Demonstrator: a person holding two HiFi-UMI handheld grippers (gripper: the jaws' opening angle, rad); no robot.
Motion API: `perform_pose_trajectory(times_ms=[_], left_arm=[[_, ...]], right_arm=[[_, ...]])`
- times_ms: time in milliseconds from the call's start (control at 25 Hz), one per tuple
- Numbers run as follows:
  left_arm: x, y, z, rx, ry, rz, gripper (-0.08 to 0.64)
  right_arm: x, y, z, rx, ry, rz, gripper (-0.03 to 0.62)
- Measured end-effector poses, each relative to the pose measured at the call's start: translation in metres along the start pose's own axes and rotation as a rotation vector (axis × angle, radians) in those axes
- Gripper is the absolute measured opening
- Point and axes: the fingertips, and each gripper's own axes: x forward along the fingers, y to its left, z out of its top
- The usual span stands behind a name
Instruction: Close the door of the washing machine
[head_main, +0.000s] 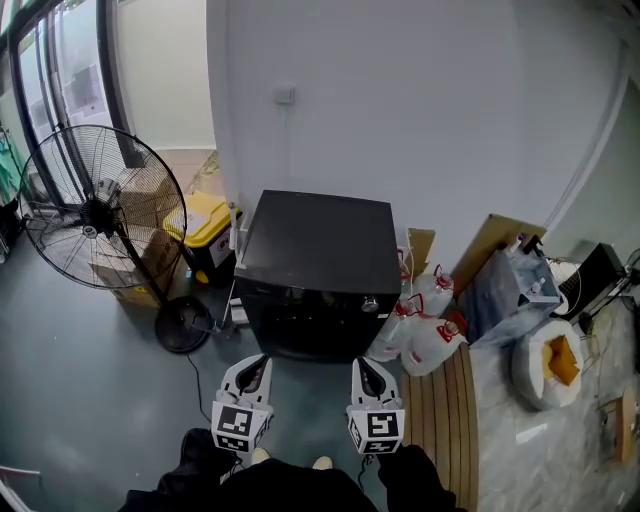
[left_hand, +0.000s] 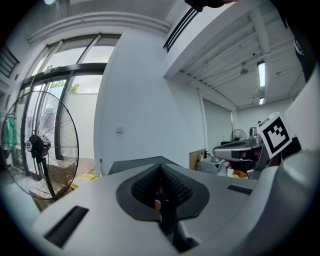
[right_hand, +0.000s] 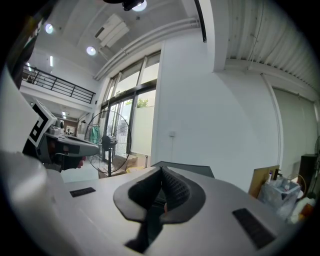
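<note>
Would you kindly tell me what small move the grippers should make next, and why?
Probably ease both forward toward the washing machine. The left gripper and right gripper hang side by side short of its dark front, touching nothing, jaws together and empty. Whether that front is open or shut is unclear from here, so approach before pushing.

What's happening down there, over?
Left gripper and right gripper shut, empty. Washing machine ahead, untouched. Fan to its left, jugs to its right.

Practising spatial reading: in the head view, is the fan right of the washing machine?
No, the fan stands left of the washing machine.
</note>
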Motion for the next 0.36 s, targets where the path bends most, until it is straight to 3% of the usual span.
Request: perform_pose_trajectory(times_ms=[360], left_arm=[[0.0018,-0.0002,-0.0002,0.002,0.001,-0.009,0.023]], right_arm=[[0.0005,0.0013,0.0015,-0.002,-0.003,0.001,0.015]])
